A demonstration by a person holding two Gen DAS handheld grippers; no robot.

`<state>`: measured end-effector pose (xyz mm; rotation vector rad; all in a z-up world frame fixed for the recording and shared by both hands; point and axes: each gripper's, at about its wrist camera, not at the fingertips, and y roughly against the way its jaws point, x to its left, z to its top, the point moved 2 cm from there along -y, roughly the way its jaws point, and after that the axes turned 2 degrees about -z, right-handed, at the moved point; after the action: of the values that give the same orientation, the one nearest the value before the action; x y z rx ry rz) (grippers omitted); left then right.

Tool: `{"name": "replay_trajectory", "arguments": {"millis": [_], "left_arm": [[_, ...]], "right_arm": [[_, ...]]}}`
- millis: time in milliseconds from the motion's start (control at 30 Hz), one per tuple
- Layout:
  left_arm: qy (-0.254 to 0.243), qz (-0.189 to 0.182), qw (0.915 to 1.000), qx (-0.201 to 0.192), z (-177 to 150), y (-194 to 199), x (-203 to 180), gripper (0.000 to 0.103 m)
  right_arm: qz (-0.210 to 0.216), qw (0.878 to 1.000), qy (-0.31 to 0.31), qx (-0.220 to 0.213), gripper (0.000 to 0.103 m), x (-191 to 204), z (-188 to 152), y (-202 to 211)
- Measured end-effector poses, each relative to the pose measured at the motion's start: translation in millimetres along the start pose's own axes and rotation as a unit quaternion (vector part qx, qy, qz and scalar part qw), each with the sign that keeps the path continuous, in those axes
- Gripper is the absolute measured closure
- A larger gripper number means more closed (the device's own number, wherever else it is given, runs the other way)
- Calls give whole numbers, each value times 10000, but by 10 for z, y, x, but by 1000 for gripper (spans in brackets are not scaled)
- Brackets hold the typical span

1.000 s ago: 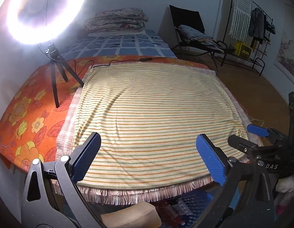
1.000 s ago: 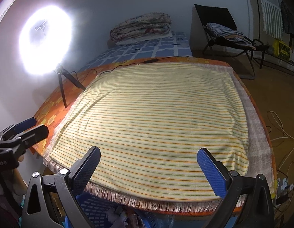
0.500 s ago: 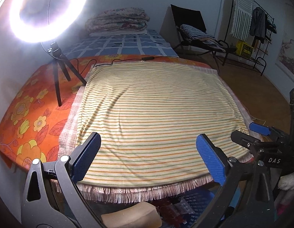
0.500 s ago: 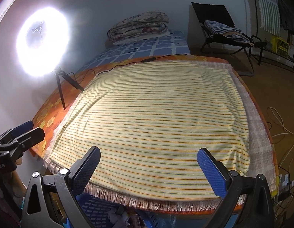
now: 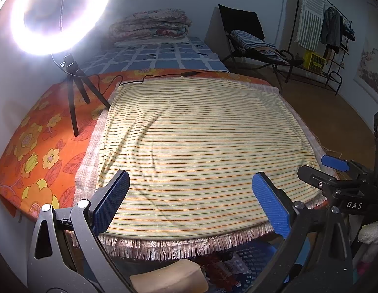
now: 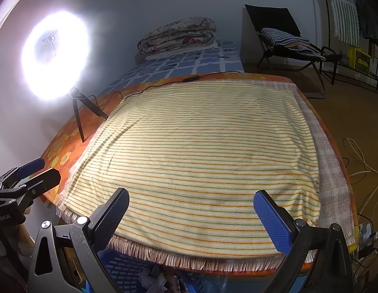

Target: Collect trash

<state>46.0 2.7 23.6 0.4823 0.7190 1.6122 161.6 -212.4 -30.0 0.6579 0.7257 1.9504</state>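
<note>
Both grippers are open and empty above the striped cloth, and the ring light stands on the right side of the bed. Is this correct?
Not quite: the ring light stands on the left side, as both wrist views show. The rest holds: left gripper and right gripper are open and empty above the striped cloth.

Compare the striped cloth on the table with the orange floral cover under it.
The striped cloth is pale yellow with thin lines; the floral cover is orange with big flowers. The cloth has a fringed near edge; the cover shows none. The cloth lies on top, the cover beneath. Both lie spread flat.
</note>
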Motion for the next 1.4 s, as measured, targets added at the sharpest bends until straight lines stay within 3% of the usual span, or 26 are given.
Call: {"name": "replay_trajectory", "arguments": {"millis": [1400], "left_arm": [[-18, 4, 10000, 11, 1, -6, -11, 1]], "right_arm": [[-8, 10000, -9, 10, 0, 13, -25, -14]]}}
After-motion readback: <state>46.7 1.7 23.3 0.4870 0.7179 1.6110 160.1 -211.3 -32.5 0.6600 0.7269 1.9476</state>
